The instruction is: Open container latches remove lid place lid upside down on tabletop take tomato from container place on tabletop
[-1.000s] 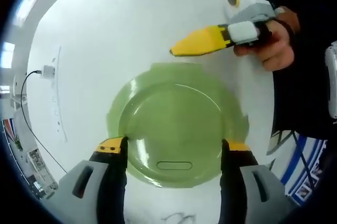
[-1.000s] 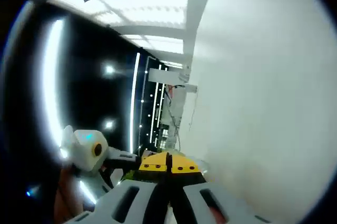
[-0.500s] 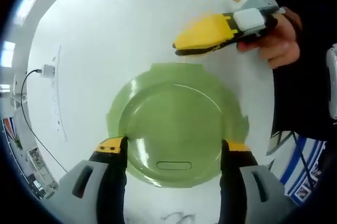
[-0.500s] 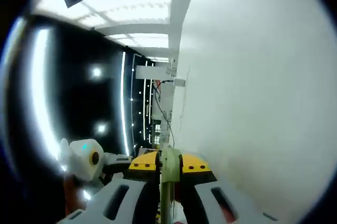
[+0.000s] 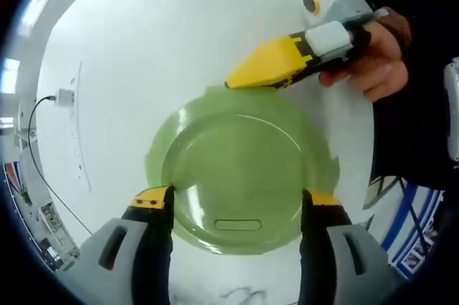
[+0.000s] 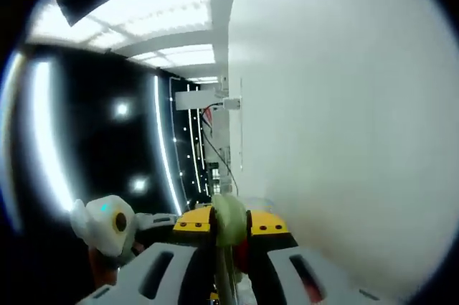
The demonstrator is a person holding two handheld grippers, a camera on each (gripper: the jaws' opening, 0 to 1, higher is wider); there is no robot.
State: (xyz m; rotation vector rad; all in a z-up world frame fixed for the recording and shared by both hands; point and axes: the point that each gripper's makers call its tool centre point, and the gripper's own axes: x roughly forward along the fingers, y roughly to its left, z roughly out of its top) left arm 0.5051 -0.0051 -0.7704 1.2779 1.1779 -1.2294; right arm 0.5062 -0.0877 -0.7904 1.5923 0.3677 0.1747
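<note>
On the white table (image 5: pixel 179 39) sits the green lid (image 5: pixel 240 169), between the wide-apart jaws of the left gripper (image 5: pixel 233 208), which steadies it. Right gripper (image 5: pixel 269 68) pinches the lid's far edge, probably to lift it. No tomato seen yet.

We see our right gripper (image 6: pixel 229 224) with its two yellow-tipped jaws pressed against either side of a pale green lid (image 6: pixel 228 222), which stands edge-on between them. The white tabletop (image 6: pixel 344 118) fills the right half of the view, tilted so that it reads as a wall, with a small white plug and its cable (image 6: pixel 215 143) at its far edge. At lower left the left gripper (image 6: pixel 107 224) comes in, grey-white, against a dark room with ceiling lights (image 6: pixel 158 25).
</note>
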